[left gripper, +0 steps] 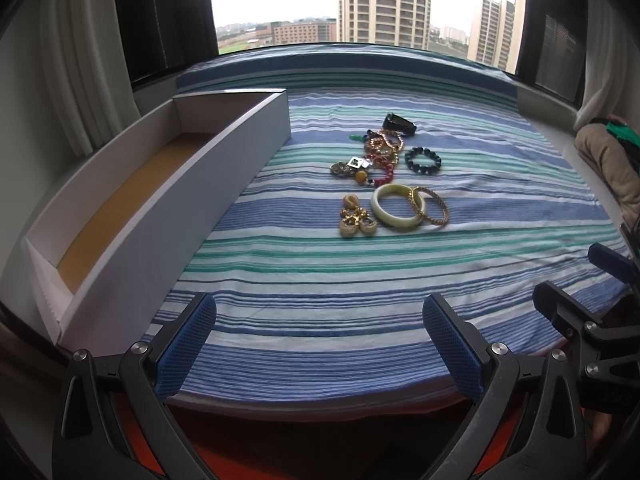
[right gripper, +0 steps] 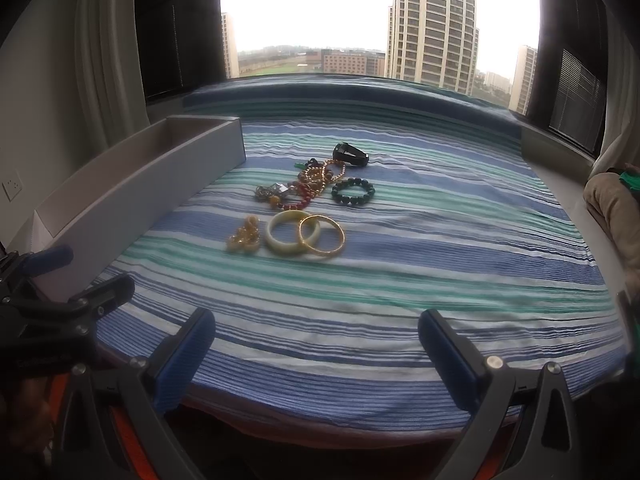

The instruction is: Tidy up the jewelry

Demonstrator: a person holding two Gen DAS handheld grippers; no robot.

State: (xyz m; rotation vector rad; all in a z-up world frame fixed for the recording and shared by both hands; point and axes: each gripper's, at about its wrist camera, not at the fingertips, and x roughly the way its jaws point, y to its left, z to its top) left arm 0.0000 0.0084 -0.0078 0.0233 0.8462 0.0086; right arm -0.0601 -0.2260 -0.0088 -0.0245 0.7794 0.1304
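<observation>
The tangled necklaces (left gripper: 378,156) cannot be told apart. The gold cluster (right gripper: 243,236) is blurred in the right wrist view. The box (right gripper: 132,196) floor is hidden there.

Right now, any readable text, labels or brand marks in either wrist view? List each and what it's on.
None readable.
Left gripper body, seen in the right wrist view: faint embossed lettering, too blurred to read.
Right gripper body, at the left wrist view's right edge: a faint mark, unreadable.
White box, jewelry pile, striped cloth: no text visible.
</observation>
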